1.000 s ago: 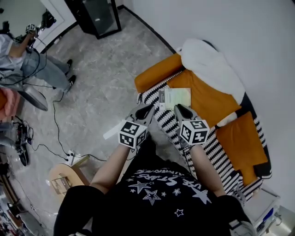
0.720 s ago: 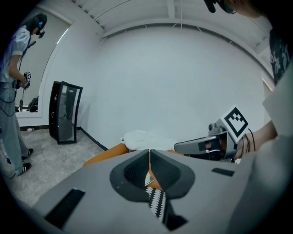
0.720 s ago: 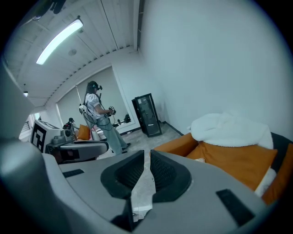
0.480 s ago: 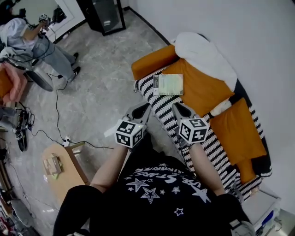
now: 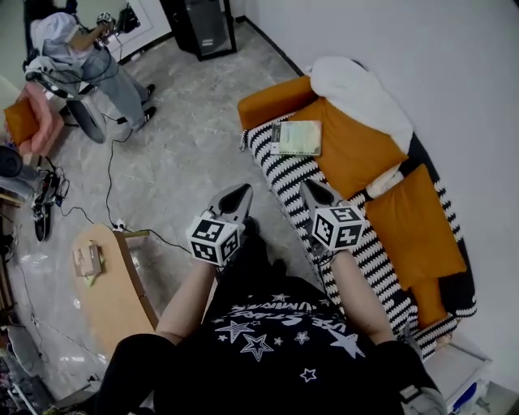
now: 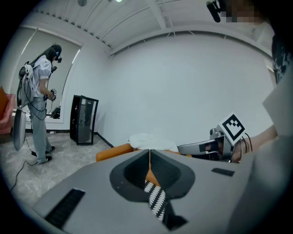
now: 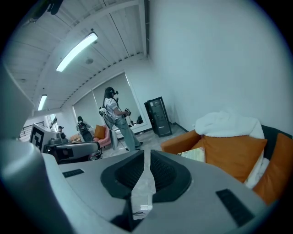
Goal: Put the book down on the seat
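Head view, looking steeply down. The book (image 5: 296,138) lies flat, cover up, on the black-and-white striped seat (image 5: 285,188) of a sofa. It sits near the seat's far end, just beside an orange bolster (image 5: 272,101), with one edge against a large orange cushion (image 5: 357,150). A white blanket (image 5: 357,96) is heaped behind that cushion against the wall. The left gripper (image 5: 235,194) hangs over the grey floor just off the seat's front edge. In the left gripper view its jaws meet in a thin line with nothing between them. The right gripper (image 5: 310,190) hangs over the striped seat, nearer the person than the book and apart from it. In the right gripper view its jaws stand together, empty, and the book (image 7: 198,154) shows beyond them to the right. Neither gripper touches the book. Across the room a second person (image 5: 89,65) stands beside a black cabinet (image 5: 203,24), and a wooden table (image 5: 113,292) stands at lower left.
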Motion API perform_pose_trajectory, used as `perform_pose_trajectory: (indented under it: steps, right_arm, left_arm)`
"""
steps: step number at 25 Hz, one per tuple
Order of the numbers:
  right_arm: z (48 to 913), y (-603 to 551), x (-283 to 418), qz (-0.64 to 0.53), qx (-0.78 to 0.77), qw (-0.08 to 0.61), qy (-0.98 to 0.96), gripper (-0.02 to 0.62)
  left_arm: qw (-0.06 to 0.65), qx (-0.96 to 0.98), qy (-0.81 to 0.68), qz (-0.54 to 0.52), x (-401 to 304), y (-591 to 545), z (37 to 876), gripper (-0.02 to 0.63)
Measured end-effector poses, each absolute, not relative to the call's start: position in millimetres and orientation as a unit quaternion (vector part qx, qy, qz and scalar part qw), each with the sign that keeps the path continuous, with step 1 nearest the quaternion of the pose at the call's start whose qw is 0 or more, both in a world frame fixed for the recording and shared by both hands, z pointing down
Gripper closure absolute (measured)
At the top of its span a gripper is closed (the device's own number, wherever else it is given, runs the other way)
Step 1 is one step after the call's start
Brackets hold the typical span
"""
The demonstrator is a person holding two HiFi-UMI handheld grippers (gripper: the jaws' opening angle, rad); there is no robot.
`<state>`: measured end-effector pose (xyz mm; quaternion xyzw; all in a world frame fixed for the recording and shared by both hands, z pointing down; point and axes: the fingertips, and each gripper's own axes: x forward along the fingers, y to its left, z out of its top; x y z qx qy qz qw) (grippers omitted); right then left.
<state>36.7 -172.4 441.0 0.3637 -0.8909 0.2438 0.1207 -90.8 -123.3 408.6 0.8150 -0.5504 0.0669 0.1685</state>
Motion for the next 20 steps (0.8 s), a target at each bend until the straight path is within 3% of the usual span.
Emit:
perform_pose_trajectory:
  steps: [20]
  right_arm:
    - [438.9, -72.2, -14.8, 0.234, 0.33, 0.13, -0.905, 0.546]
  left_arm:
    - [0.172, 0.8, -0.573, 0.045, -125.3, -15.7, 396.6, 0.592]
